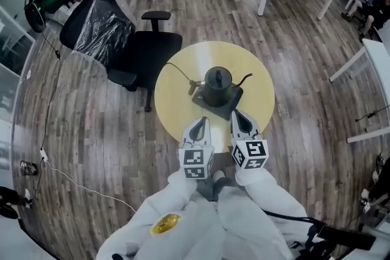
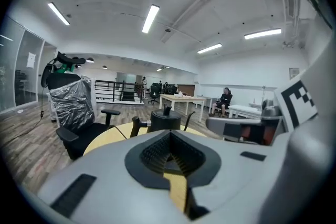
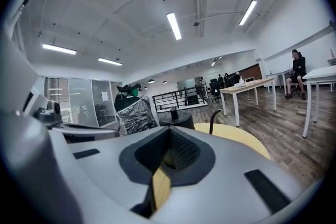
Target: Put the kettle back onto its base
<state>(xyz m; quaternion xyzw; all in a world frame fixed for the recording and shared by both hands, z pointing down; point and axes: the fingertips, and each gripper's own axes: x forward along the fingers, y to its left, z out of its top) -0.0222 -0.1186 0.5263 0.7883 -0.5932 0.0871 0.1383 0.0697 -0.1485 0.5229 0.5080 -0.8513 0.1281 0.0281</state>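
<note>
Kettle (image 1: 217, 84) centred on table (image 1: 175, 100) — yellow margin all round.

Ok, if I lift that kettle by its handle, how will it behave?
Kettle looks squat and wide-bodied, so probably hard to tip. Its handle sticks out one side, so it may hang off-balance when lifted. Weight depends on water; lid is on, can't tell.
</note>
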